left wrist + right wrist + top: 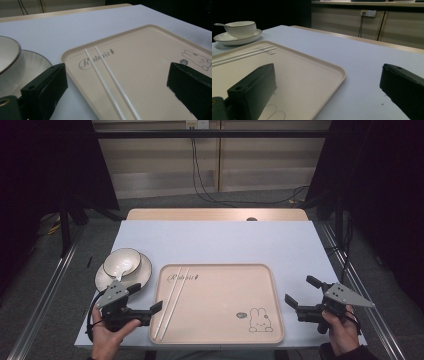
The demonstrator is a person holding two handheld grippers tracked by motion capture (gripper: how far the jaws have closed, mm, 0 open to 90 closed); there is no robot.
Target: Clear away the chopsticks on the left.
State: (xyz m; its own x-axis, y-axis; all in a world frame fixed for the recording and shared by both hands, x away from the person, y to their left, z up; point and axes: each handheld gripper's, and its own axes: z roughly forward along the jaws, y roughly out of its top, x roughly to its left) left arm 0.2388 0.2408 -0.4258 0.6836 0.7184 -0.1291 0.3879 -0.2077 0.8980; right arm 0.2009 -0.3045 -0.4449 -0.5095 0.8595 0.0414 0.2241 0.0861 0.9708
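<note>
A beige tray (225, 290) with a rabbit drawing lies at the table's front middle. Two white chopsticks (172, 302) rest side by side along its left part. My left gripper (146, 297) hovers at the tray's front left corner, open, with nothing between its jaws. In the left gripper view, the chopsticks (113, 75) run away from the wide-apart jaws of that gripper (117, 87) across the tray (150, 57). My right gripper (301, 291) stands open and holds nothing just right of the tray. In the right gripper view, the tray's corner (294, 67) lies ahead of it (329, 90).
A white bowl (122, 261) sits on a white plate (146, 270) left of the tray, with a spoon (219, 24) in the bowl. The bowl (6, 53) and plate (32, 62) are close beside my left jaw. Bare white table (220, 240) stretches behind the tray.
</note>
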